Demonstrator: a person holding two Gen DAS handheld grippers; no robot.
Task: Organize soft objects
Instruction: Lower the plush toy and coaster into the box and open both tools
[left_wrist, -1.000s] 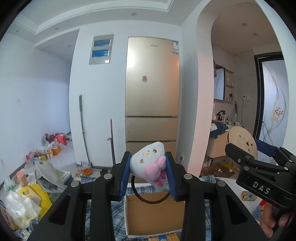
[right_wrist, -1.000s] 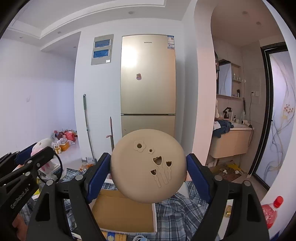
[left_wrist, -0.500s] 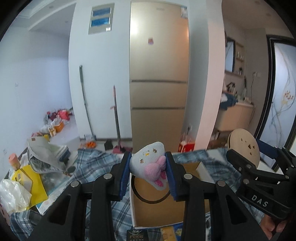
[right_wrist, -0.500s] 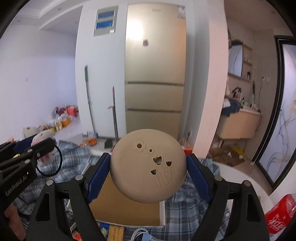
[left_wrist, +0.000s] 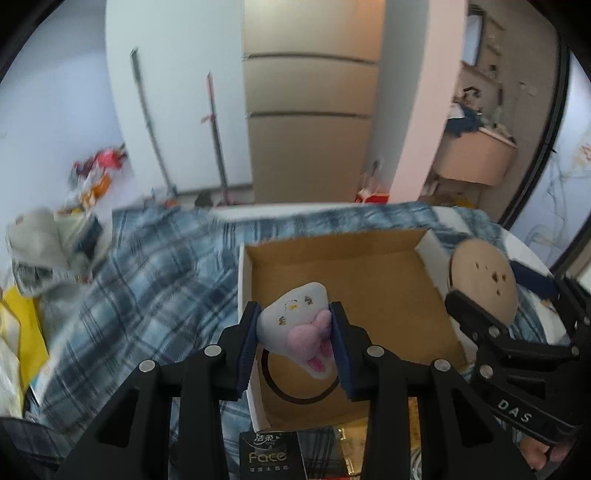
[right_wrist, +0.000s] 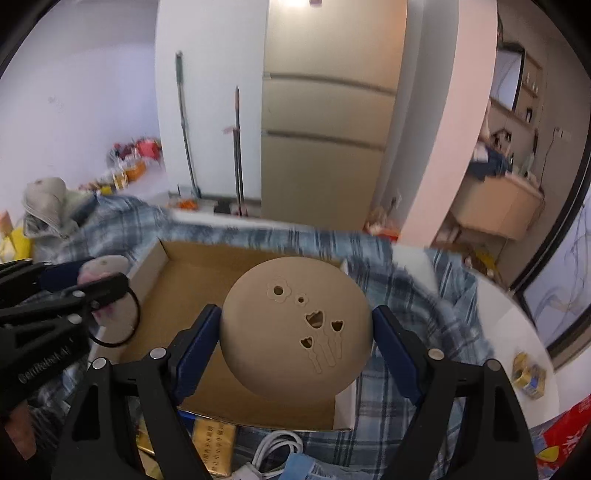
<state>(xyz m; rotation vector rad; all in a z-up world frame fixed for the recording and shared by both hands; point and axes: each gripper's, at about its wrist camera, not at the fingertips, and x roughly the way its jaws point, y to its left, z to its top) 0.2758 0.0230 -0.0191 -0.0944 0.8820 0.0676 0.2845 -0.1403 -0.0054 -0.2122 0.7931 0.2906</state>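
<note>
Both over the cardboard box (left_wrist: 369, 280): left gripper (left_wrist: 295, 343) pinching plush toy (left_wrist: 299, 328) above its left half, right gripper (right_wrist: 295, 332) clamping tan ball (right_wrist: 295, 328) above right.

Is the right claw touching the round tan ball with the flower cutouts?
Touching. The right wrist view shows both blue pads of the right claw pressed against the sides of the round tan ball.

left tongs (left_wrist: 295, 347) | clamp plush toy (left_wrist: 295, 325) | above cardboard box (left_wrist: 369, 273)
</note>
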